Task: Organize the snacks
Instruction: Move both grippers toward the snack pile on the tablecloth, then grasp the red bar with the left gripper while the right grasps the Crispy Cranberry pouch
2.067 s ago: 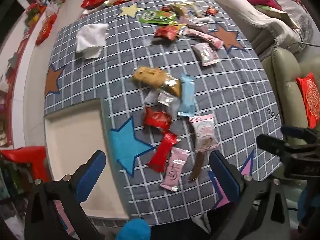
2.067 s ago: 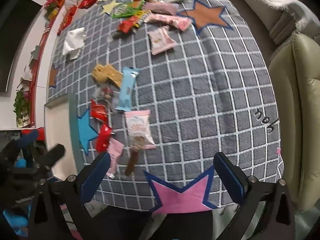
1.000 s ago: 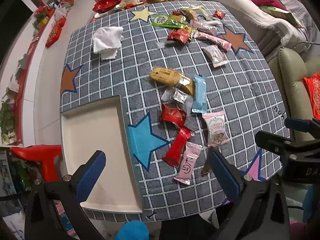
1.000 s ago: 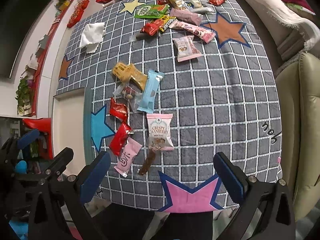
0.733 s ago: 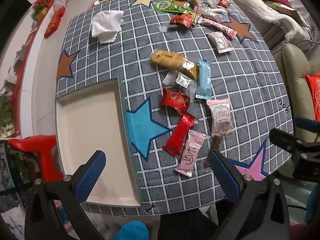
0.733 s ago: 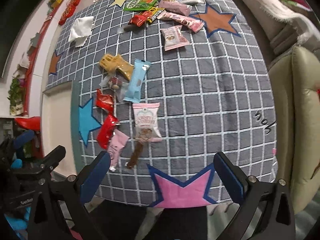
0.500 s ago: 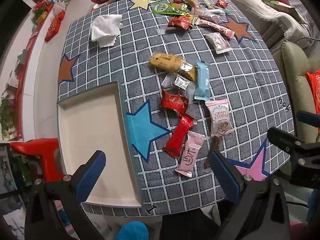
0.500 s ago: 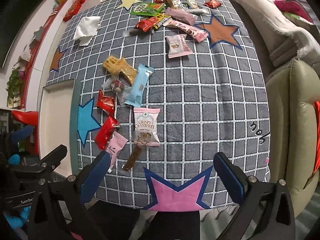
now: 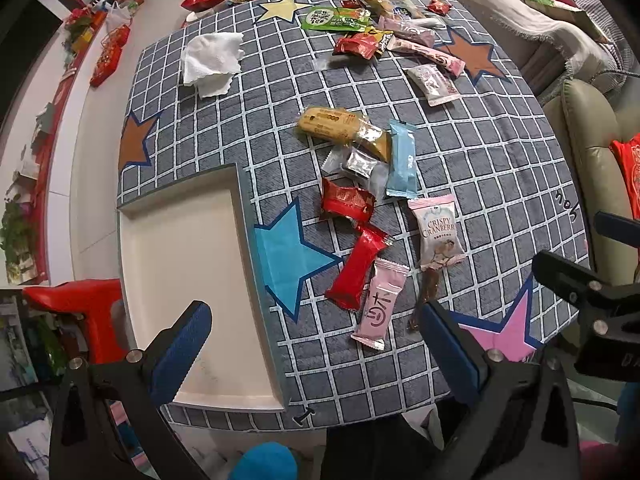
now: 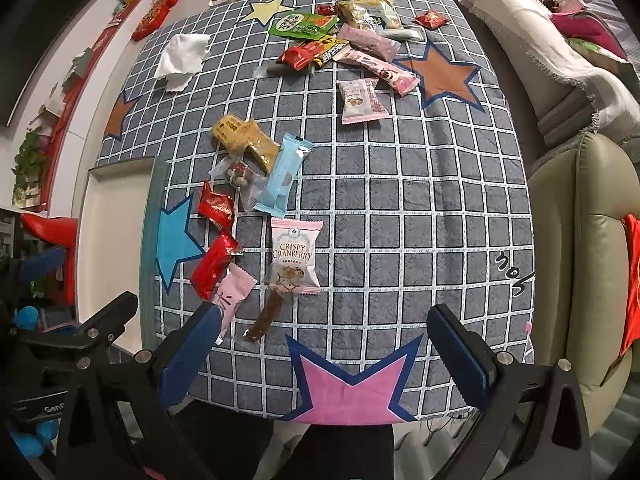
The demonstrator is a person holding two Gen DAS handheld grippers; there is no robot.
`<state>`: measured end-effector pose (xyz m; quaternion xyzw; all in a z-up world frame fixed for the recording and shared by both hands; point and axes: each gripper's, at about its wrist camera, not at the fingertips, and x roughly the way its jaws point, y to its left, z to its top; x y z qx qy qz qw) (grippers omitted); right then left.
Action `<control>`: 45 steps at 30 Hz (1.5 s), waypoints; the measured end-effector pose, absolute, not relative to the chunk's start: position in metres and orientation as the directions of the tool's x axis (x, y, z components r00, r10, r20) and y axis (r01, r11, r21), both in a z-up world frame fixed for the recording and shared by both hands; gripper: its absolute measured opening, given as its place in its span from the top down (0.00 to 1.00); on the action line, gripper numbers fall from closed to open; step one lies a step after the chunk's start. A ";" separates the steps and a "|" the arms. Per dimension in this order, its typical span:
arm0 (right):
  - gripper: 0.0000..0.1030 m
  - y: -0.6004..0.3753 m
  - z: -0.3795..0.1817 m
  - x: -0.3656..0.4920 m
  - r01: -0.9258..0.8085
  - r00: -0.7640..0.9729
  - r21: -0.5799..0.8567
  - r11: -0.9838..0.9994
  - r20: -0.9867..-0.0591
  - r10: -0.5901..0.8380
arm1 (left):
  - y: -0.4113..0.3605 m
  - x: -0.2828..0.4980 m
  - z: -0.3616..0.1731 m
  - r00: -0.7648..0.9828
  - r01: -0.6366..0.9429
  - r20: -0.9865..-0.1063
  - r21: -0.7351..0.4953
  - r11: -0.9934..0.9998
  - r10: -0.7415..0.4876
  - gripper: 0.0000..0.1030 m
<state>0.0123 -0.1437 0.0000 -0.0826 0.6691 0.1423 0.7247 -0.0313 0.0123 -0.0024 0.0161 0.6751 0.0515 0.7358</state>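
Several wrapped snacks lie in a cluster on the checked cloth: a pink bar (image 9: 379,304), a red bar (image 9: 358,266), a Crispy Cranberry pack (image 9: 438,230) (image 10: 295,254), a light blue bar (image 9: 402,160) and a brown stick (image 10: 269,315). A white tray (image 9: 180,264) sits empty at the table's left front. My left gripper (image 9: 316,344) is open above the front edge, between the tray and the snacks. My right gripper (image 10: 324,350) is open above the pink star, near the brown stick. Both are empty.
More snack packs (image 9: 360,20) lie at the far end, with a white napkin (image 9: 212,60) at the far left. A beige armchair (image 10: 580,260) stands to the right, a red stool (image 9: 76,300) to the left. The other gripper shows at each view's edge (image 9: 592,300).
Both grippers have shifted slightly over the front edge of the table; the view wobbles but the snacks and tray have not moved. Both stay open.
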 end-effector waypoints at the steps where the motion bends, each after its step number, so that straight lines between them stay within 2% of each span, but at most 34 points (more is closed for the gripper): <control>1: 0.00 -0.144 0.000 0.012 -0.317 0.062 0.072 0.946 -0.993 0.096 | 0.012 -0.031 -0.002 0.083 -0.054 -0.992 0.094 0.994 0.098 0.00; 9: 0.00 -0.156 -0.016 0.009 -0.267 0.004 0.111 0.957 -0.993 0.116 | 0.014 -0.035 -0.012 0.056 -0.056 -0.994 0.088 0.995 0.091 0.00; 17: 0.00 -0.194 -0.070 -0.001 -0.116 -0.151 0.120 0.986 -0.983 0.102 | 0.020 -0.024 -0.077 -0.047 -0.061 -0.993 0.108 0.992 0.105 0.00; 22: 0.00 -0.199 -0.091 -0.007 -0.121 -0.202 0.086 0.989 -0.978 0.061 | 0.005 -0.007 -0.119 -0.054 -0.015 -0.990 0.131 0.991 0.130 0.00; 28: 0.00 -0.182 -0.108 0.009 -0.150 -0.206 0.062 0.987 -0.978 0.030 | 0.016 -0.001 -0.154 -0.085 -0.063 -0.983 0.167 0.984 0.161 0.00; 30: 0.00 -0.172 -0.113 0.022 -0.145 -0.198 0.066 0.987 -0.980 0.037 | 0.026 -0.003 -0.155 -0.083 -0.104 -0.989 0.129 0.986 0.121 0.00; 37: 0.00 -0.126 -0.143 0.065 -0.125 -0.181 0.092 0.988 -0.981 0.068 | 0.030 -0.004 -0.150 -0.061 -0.117 -0.993 0.111 0.987 0.104 0.00; 42: 0.00 -0.102 -0.166 0.080 -0.169 -0.199 0.052 0.984 -0.980 0.017 | 0.035 0.007 -0.163 -0.059 -0.150 -0.998 0.007 0.989 -0.002 0.00; 45: 0.00 -0.095 -0.180 0.083 -0.163 -0.225 0.030 0.986 -0.974 -0.007 | 0.038 0.014 -0.166 -0.054 -0.134 -0.999 0.004 0.991 -0.003 0.00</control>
